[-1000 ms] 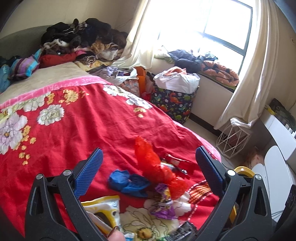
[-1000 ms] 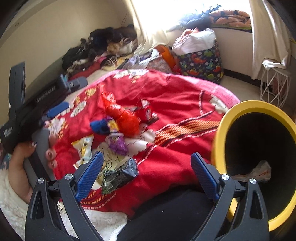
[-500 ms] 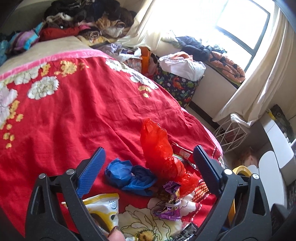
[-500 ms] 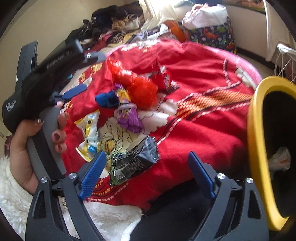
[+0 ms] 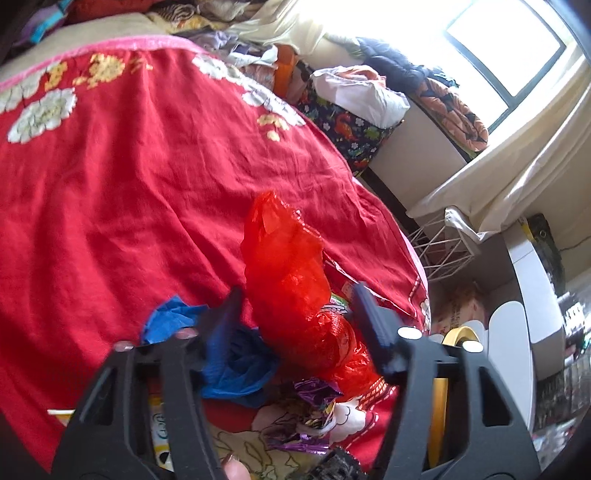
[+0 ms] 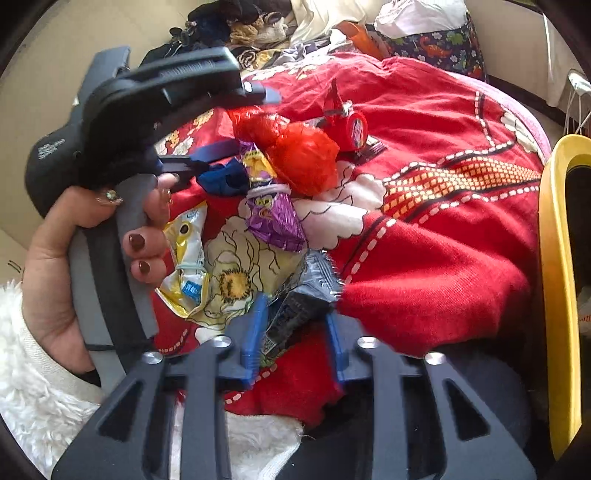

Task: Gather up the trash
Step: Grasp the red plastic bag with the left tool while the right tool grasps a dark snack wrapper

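Note:
Trash lies on the red bedspread (image 5: pixel 110 166). A red plastic bag (image 5: pixel 288 280) stands crumpled, and my left gripper (image 5: pixel 295 306) has its jaws on either side of it, partly closed, with a gap still showing. A blue wrapper (image 5: pixel 236 365) lies just left of it. My right gripper (image 6: pixel 295 328) has its blue fingers narrowed around a dark silver wrapper (image 6: pixel 299 299) at the bed's near edge; whether it is gripped I cannot tell. A purple wrapper (image 6: pixel 273 218), a yellow-white pouch (image 6: pixel 184 258) and a red packet (image 6: pixel 354 129) lie nearby.
A yellow-rimmed bin (image 6: pixel 557 277) stands at the right beside the bed. Clothes are piled at the bed's far end (image 6: pixel 240 22). A dinosaur-print bag (image 5: pixel 343 122) and a white wire basket (image 5: pixel 443 251) stand on the floor under the window.
Both grippers moved forward and down into the trash and their jaws narrowed: the left around the red bag, the right around the dark silver wrapper.

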Tool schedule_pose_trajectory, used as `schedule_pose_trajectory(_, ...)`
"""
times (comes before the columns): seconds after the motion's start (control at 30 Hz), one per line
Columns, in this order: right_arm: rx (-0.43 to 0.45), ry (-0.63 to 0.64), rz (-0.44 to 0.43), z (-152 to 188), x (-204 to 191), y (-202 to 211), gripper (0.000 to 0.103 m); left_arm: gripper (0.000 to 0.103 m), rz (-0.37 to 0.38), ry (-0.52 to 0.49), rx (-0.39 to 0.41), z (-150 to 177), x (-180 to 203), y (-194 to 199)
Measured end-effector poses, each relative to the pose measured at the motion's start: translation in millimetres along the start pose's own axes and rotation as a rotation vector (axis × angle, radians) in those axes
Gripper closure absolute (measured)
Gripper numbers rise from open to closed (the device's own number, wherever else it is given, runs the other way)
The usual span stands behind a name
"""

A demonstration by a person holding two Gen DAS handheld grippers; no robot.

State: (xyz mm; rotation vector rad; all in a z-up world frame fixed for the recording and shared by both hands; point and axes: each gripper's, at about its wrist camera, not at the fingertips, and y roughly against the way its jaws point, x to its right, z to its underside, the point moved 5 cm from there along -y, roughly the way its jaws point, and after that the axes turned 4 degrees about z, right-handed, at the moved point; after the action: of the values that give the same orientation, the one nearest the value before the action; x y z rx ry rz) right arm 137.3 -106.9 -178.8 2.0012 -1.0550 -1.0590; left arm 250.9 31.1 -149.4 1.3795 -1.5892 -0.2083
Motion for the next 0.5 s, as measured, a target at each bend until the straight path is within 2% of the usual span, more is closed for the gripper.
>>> schedule_pose_trajectory(0.07,0.01,0.001,-0.002,-1.3,0.5,2.6,0.081,0.074,0.001,-0.001,-0.008,1.1,1.8,-1.5)
schedule_pose_trajectory(0.17,0.027,0.012,-0.006,-4.3,0.0,5.3,0.082,0.081,0.009,-0.015,0.008,-1.0,6.3,3.5)
schedule_pose_trajectory(0.5,0.086,0.034,-0.008,-11.5,-4.8,26.8,0.084,0.083,0.035,-0.032,0.142,-20.1,15.1,44.9)
